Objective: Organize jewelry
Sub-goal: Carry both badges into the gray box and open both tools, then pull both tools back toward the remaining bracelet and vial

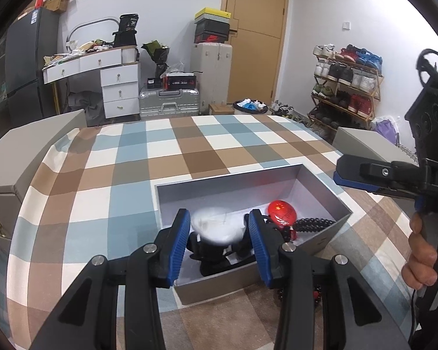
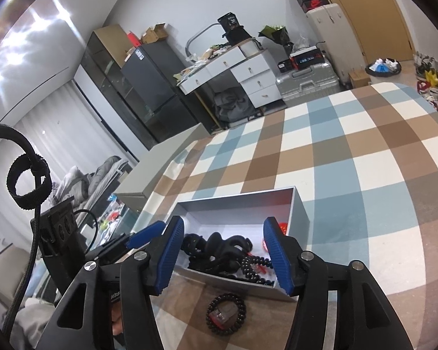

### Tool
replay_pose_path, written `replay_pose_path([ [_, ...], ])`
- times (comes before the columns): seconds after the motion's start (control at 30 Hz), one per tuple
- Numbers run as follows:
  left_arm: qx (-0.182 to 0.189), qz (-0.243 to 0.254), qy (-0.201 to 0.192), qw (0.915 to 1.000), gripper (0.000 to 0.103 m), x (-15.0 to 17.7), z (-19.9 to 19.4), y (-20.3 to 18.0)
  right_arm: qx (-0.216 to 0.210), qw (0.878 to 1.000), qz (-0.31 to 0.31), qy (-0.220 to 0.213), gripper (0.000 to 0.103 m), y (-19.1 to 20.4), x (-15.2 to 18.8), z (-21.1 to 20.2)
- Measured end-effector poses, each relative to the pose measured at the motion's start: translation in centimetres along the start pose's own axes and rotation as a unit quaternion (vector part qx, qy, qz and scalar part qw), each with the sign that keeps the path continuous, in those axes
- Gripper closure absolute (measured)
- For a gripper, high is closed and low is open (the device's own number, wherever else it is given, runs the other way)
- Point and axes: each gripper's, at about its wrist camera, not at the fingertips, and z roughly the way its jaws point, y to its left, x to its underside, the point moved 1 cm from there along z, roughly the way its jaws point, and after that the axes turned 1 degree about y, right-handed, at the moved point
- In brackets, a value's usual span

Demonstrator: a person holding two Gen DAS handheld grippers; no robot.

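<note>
A grey open box [image 1: 321, 186] sits on the checkered tablecloth; it also shows in the right wrist view [image 2: 299, 204]. Inside lie a red oval piece [image 1: 281, 211], a dark bead string [image 1: 315, 223], black hair clips [image 2: 219, 248] and a white blurred item [image 1: 217, 224]. My left gripper [image 1: 219, 243] is open above the box's near end, the white item between its fingers. My right gripper [image 2: 223, 258] is open over the box's near edge. A dark bead bracelet [image 2: 226, 316] lies on the cloth outside the box, below the right gripper.
The tablecloth [image 1: 189, 151] stretches far behind the box. Grey chair backs [image 1: 29, 143] stand at the table's sides. Beyond are suitcases [image 1: 169, 100], a white desk [image 1: 102, 67], a shoe rack [image 1: 347, 87] and a door.
</note>
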Motion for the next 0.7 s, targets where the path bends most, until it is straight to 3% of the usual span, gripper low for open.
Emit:
replay_pose_path([
  [0.03, 0.002, 0.002, 0.0, 1.0, 0.065, 0.0, -0.1, -0.1, 0.002, 1.0, -0.001, -0.001, 0.041, 0.0, 0.0, -0.2],
  [0.1, 0.001, 0.004, 0.001, 1.0, 0.045, -0.1, -0.5, -0.2, 0.005, 1.0, -0.002, -0.002, 0.036, 0.0, -0.1, -0.6],
  [0.2, 0.0, -0.005, 0.0, 1.0, 0.025, 0.1, -1.3, -0.2, 0.009, 1.0, -0.008, 0.005, 0.028, 0.3, 0.0, -1.4],
  [0.33, -0.015, -0.004, 0.006, 0.9999, 0.018, 0.5, -2.1, -0.4, 0.021, 0.999, -0.022, 0.018, 0.015, 0.7, 0.7, -2.5],
  [0.43, -0.023, 0.005, 0.006, 0.9997, 0.002, 1.1, -2.7, -0.8, 0.033, 0.998, -0.033, 0.033, 0.008, 0.9, 1.4, -3.2],
  [0.7, -0.044, 0.029, 0.025, 0.9983, 0.001, 2.9, -3.1, -0.9, 0.06, 0.984, -0.123, 0.111, 0.005, 1.1, 5.9, -2.5],
])
